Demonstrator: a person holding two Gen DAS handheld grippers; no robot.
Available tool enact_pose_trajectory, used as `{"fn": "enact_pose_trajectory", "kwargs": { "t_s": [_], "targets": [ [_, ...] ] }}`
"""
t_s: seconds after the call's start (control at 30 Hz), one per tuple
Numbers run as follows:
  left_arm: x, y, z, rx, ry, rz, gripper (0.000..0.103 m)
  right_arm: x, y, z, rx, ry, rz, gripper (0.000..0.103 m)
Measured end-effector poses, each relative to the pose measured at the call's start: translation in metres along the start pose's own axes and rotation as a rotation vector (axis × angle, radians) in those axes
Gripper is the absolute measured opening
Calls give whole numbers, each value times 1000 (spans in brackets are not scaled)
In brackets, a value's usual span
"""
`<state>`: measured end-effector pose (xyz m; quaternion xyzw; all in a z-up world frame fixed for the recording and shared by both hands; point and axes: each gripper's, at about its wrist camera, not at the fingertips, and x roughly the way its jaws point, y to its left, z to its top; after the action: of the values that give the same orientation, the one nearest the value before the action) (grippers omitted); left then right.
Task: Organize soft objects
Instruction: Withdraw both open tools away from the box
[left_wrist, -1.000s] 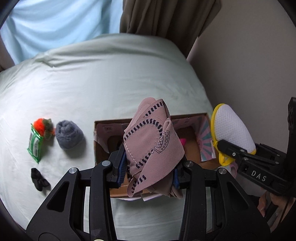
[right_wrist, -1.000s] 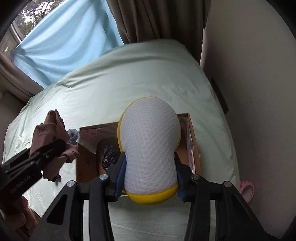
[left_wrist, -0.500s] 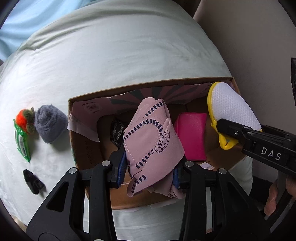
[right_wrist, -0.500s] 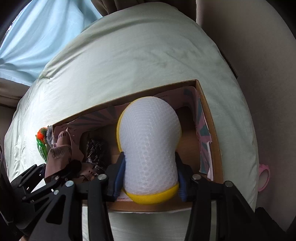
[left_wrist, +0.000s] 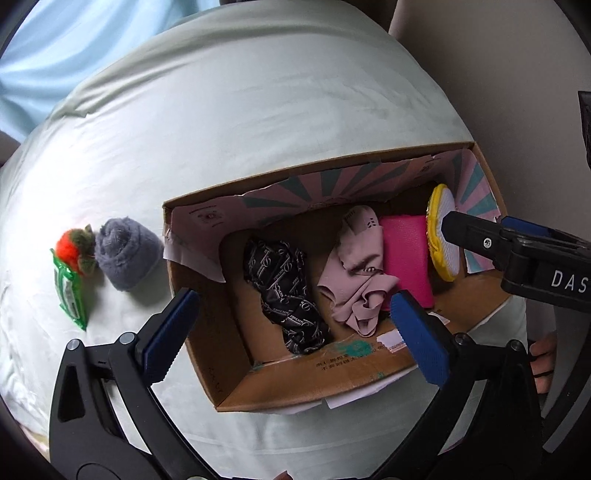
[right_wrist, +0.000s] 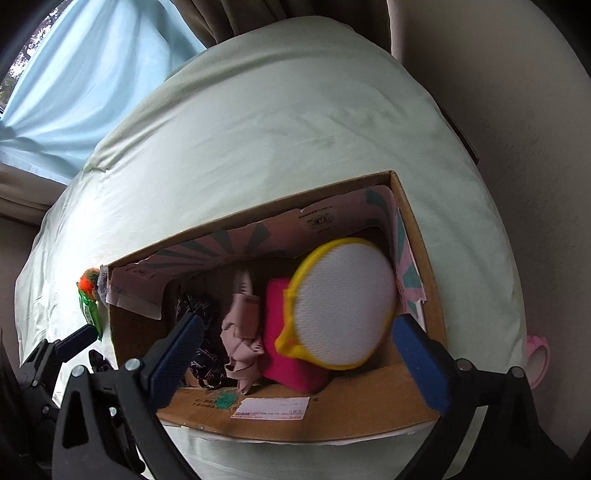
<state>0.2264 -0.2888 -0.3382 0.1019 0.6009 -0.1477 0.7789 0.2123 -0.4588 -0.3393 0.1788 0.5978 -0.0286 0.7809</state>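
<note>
1. Both grippers are wide open over the cardboard box (left_wrist: 221, 384). The left gripper (left_wrist: 295, 332) has its blue pads spread apart with nothing between them, and the right gripper (right_wrist: 299, 354) is spread too, the yellow-rimmed mesh sponge (right_wrist: 343, 306) loose between its pads and blurred, so I'd guess it's dropping free.

2. Where stuff sits inside the box: black patterned cloth (left_wrist: 288, 291) on the left, pink patterned cloth (left_wrist: 358, 273) in the middle, magenta pad (left_wrist: 406, 258) just right of it, sponge at the right end against the box wall.

3. Doing this step well, imo: lift both grippers straight up with the pads kept apart. The pink cloth is crumpled and floppy, so a pad dragging sideways could snag a fold and pull it back out.

4. Watch the right pad near the box's right wall. Clipping it could shove the whole box around on the soft bed sheet (left_wrist: 258, 110).

5. Still outside, well left of the box: grey rolled towel (left_wrist: 127, 254), the orange fuzzy toy (left_wrist: 72, 247) touching it, and a green packet (left_wrist: 68, 291) underneath. Towel looks like the easy next grab for the left side, being closest to the box.

6. Can't tell if the sponge ends up flat or leaning.
</note>
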Motion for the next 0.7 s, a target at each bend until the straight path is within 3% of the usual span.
{"fn": "enact_pose_trajectory", "kwargs": {
  "t_s": [0.37, 0.7],
  "targets": [
    [-40, 6, -4, -14, -69, -23, 103, -33, 17, -12, -62, -41, 9, 102],
    [-131, 22, -35, -51, -197, -20, 103, -117, 48, -30, -149, -171, 21, 102]
  ]
}}
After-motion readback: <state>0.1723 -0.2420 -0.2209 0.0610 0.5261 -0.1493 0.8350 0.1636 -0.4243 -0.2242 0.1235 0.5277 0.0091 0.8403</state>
